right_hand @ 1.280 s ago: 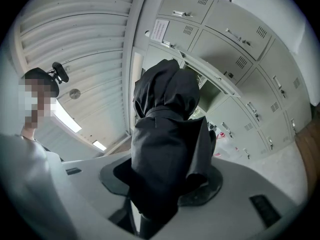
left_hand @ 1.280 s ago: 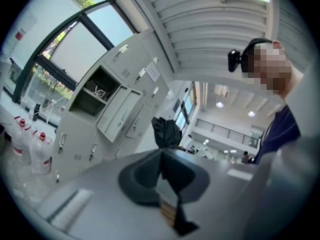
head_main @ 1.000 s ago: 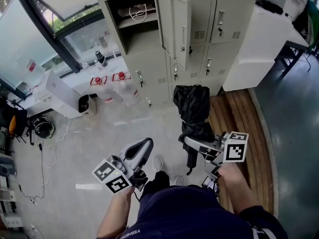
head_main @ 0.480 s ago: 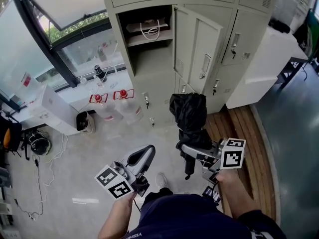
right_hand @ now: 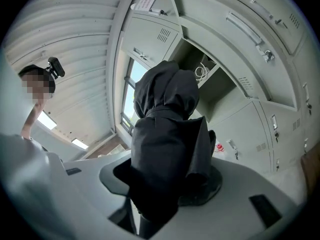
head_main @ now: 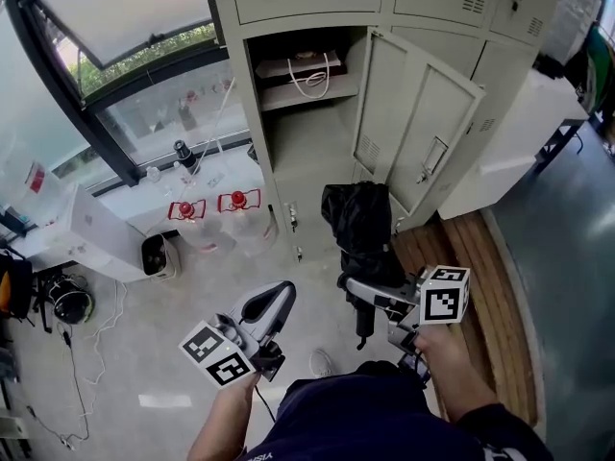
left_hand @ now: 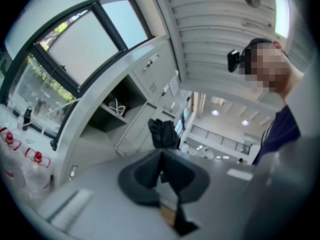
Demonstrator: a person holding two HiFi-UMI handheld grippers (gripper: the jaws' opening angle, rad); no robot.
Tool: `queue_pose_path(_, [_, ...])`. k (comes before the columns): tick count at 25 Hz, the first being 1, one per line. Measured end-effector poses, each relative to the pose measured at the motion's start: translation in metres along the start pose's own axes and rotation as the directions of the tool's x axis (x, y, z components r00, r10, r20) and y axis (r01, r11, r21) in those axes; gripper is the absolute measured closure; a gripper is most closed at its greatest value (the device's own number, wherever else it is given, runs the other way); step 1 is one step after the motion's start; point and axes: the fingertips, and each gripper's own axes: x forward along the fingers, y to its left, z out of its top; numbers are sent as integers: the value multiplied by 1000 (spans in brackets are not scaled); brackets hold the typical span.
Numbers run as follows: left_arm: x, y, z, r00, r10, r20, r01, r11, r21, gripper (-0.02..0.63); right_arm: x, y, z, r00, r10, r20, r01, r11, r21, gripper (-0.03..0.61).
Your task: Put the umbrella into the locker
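Before the open locker [head_main: 307, 152], we hold the folded black umbrella [head_main: 363, 221] upright, our right gripper [head_main: 365, 291] clamped around it. Our left gripper [head_main: 269, 307] is closed and empty. We should aim under the shelf [head_main: 307, 92], clear of the door [head_main: 423, 128].

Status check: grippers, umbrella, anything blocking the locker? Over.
Right gripper shut on folded black umbrella, upright. Left gripper shut, holding nothing. Locker door open; white cable on its upper shelf, nothing seen blocking the opening.
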Motion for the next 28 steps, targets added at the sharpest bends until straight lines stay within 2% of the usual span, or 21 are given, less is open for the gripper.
queue_pose_path(8, [14,46,15,1000,-15,6,15,999,-32,612,38,-32,26,998,-63,-29,63,998,-15,373])
queue_pose_path(16, [51,86,36,1000,21,14,-20,1000,-19,612,76,-96,62,986,-133,-103,135,991,14,373])
queue_pose_path(20, [72,116,39,997,70,11,-70,997,-12,612,100,-135,78,985,-115,-131,121,992,46,373])
queue_pose_path(28, [126,162,44,991,132,12,-131,991,-28,612,134,-191,120,975,-90,-201,99,995,34,373])
